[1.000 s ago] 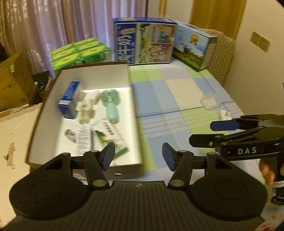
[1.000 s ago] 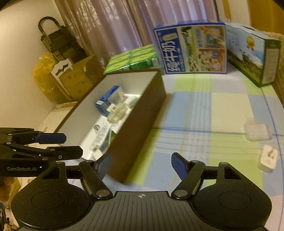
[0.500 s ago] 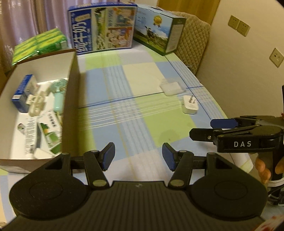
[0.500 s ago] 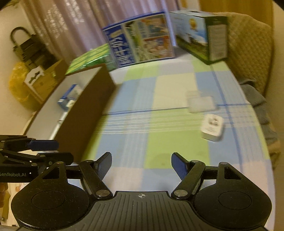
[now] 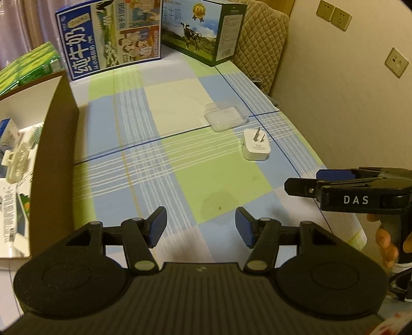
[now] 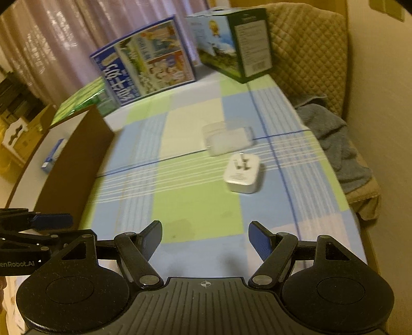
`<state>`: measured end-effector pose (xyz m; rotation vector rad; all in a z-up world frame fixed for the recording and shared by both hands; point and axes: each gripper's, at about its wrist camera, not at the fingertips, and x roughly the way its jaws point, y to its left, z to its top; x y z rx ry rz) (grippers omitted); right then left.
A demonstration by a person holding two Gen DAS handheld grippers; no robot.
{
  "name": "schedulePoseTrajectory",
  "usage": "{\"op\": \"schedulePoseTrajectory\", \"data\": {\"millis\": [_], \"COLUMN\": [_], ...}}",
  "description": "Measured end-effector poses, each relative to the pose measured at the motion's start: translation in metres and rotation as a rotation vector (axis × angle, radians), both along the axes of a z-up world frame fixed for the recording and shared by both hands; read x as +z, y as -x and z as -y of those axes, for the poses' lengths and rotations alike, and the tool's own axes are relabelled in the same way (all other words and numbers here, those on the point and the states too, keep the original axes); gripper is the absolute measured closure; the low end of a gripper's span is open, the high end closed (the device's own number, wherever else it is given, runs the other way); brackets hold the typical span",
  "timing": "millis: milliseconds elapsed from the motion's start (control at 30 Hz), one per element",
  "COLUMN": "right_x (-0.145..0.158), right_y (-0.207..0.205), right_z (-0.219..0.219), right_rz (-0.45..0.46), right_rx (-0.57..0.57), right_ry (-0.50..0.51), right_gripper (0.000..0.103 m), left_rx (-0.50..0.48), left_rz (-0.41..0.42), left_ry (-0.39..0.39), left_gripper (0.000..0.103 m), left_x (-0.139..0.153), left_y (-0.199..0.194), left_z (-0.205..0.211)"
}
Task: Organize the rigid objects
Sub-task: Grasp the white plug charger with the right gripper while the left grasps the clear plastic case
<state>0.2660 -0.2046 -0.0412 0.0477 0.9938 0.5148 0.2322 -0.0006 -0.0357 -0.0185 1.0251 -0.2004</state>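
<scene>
- While both tools hover above the checked tablecloth (image 5: 180,165), the left gripper (image 5: 200,226) has its jaws spread wide with nothing between them; the right gripper (image 6: 205,238) likewise stands wide apart and empty.
- White plug adapter (image 5: 255,148) lies prongs-up on the cloth, ahead of the left jaws and to their right; from the right wrist view the same adapter (image 6: 243,174) sits ahead, slightly right of the gap's midline. Apart from both sets of fingers.
- Clear plastic case (image 5: 226,117) lies just beyond the adapter, near it; whether the two touch cannot be told.
- Open cardboard box (image 5: 55,144) stands left of the left jaws, brown outer wall toward them; small items inside, partly hidden by the wall.
- Far ahead of the jaws: blue milk carton box (image 5: 110,38) and a green-sided cow-print box (image 5: 203,28), both upright at the table's far edge; green packs (image 5: 28,64) behind the open box.
- Room: curtains (image 6: 64,49) at the back, quilted chair back (image 6: 309,51) to the right with a blue-grey cloth (image 6: 334,144) draped on the seat; beige wall with sockets (image 5: 333,14).
- Right wrist view is blurred.
</scene>
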Motion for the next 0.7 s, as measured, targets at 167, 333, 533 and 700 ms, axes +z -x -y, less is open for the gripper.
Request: {"op": "schedulePoseTrajectory", "data": {"millis": [167,333,533,700], "right_x": [-0.015,-0.027,-0.043,-0.058], "right_y": [-0.015,-0.031,-0.053,-0.072], "right_z": [0.007,0.004,-0.011,-0.025], "right_rz": [0.004,0.017,0.037,0.044], "right_rx": [-0.068,-0.072,-0.066,-0.065], "right_ry": [0.03,0.029,0.044,0.073], "right_gripper": [0.032,0.032,0.032,0.032], "left_rx": [-0.02,-0.033,-0.026,-0.017], "left_rz": [0.011,0.024,0.021,0.016], "left_ry": [-0.009,-0.014,-0.021,-0.023], "left_gripper": [0.048,0.048,0.048,0.048], "left_x": [-0.013,-0.028,-0.047,-0.059], "left_y": [-0.017,-0.037,-0.063,-0.083], "left_z": [0.008,0.013,0.016,0.013]}}
